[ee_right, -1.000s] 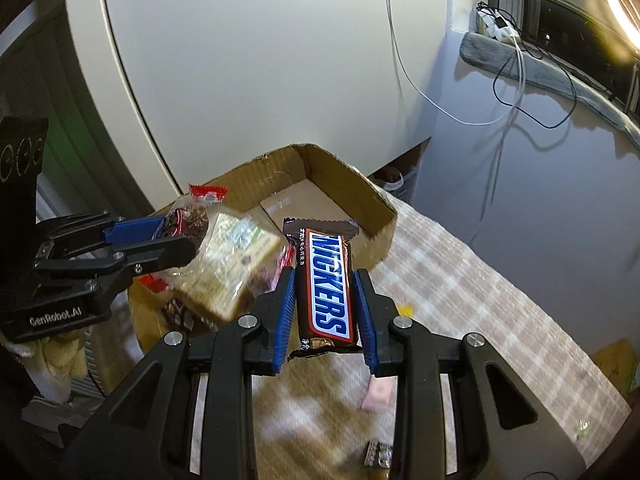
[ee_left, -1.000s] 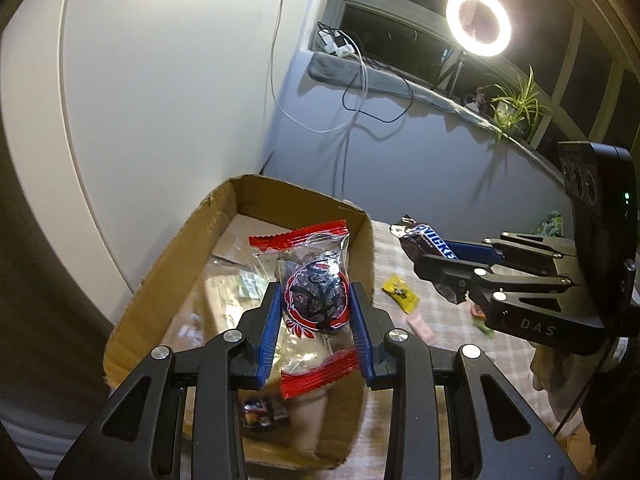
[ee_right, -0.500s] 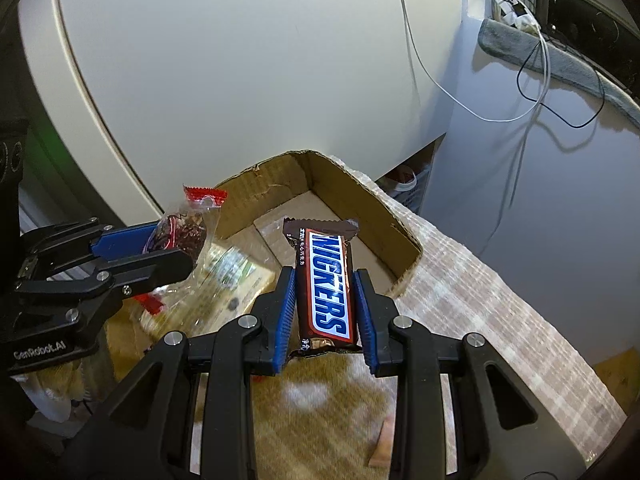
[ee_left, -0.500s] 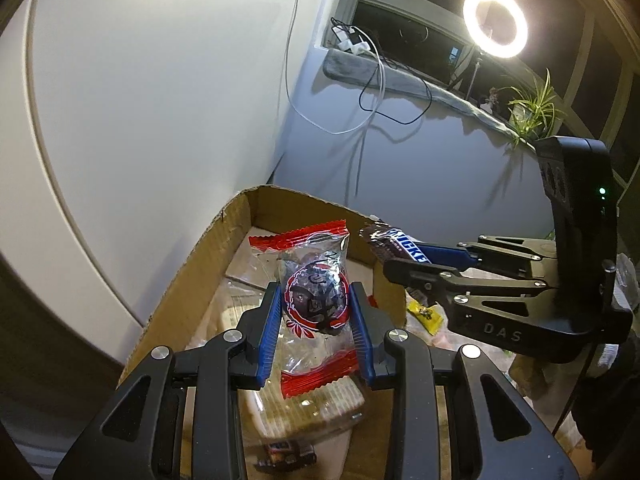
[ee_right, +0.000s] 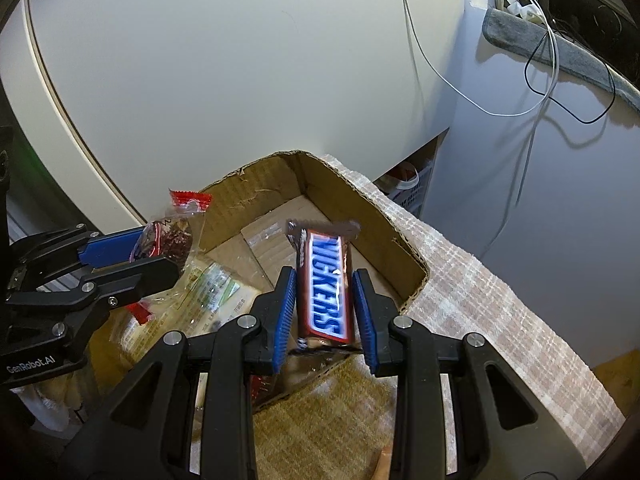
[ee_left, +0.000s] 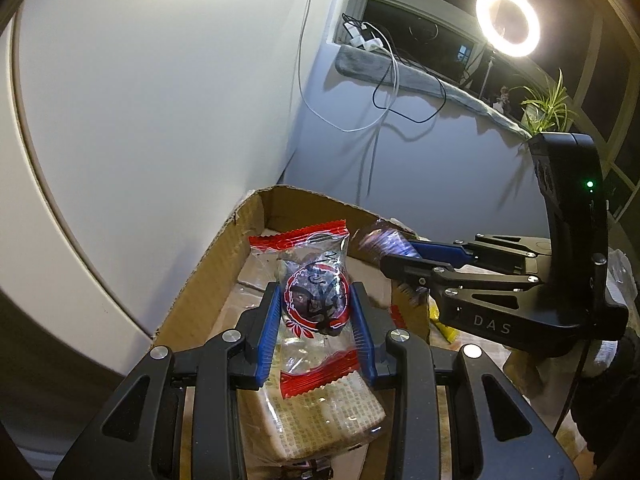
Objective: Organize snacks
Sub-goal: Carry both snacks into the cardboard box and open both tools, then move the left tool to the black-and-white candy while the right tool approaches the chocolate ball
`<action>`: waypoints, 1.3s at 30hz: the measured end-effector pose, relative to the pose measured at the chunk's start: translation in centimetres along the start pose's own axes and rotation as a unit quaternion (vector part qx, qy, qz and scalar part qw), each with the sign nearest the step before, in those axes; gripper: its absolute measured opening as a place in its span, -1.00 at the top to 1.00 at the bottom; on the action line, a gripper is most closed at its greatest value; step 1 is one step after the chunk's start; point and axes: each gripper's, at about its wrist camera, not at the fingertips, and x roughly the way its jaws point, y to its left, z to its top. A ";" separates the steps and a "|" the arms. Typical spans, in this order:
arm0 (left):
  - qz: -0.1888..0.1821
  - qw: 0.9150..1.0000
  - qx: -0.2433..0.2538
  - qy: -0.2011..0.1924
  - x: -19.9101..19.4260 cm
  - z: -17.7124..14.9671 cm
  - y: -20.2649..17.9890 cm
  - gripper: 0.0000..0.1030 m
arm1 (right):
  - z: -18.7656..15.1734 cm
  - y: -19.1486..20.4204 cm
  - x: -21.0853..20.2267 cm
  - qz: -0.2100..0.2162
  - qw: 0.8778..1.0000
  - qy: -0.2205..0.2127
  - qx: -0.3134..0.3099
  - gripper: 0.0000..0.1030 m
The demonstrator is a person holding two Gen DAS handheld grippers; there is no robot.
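Since a second ago both tools have come in over the cardboard box: the right tool, then short of the box above the checked cloth, now has its tips over the box's near right corner, and the left tool sits farther over the box floor than it did.

The right tool is clenched on a Snickers bar, its blue pads pressing the bar's long sides, so the jaws stand only as wide as the bar. The bar points away from the camera, tilted down toward the box interior, its far crimped end above the box floor.

The left tool is clamped on a clear packet with red ends, which holds a dark round snack; the pads pinch the packet's middle and the red crimped ends stick out above and below. It hangs above a clear-wrapped pale packet lying inside the box at its near end.

From the left tool's camera, the right tool reaches in over the box's right wall, its bar blurred. The box stands on the surface, at the left edge of the checked cloth, against a white panel. Right of the box, a small yellow packet lies on the surface.
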 end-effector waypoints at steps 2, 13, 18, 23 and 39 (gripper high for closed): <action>0.003 1.000 -0.001 0.000 -0.1 0.1 0.1 0.33 | 0.1 0.1 -0.1 -0.003 1.000 -0.002 -0.001 0.31; 0.013 1.000 -0.002 -0.012 -1.2 0.1 0.3 -0.09 | -0.1 0.1 -1.9 -0.028 0.999 -0.022 0.000 -0.60; 0.018 1.000 -0.004 -0.021 -2.0 -0.1 0.4 -0.26 | -0.5 -0.4 -3.0 -0.041 0.999 -0.027 0.008 -0.73; 0.016 1.000 0.001 -0.022 -2.6 -0.4 -0.3 -0.29 | -1.3 -1.0 -4.7 -0.048 0.998 -0.030 0.018 -0.73; -0.037 0.999 0.027 -0.027 -3.9 -2.2 -5.8 -0.32 | -9.4 -4.7 -13.4 -0.090 0.993 -0.045 0.059 -0.73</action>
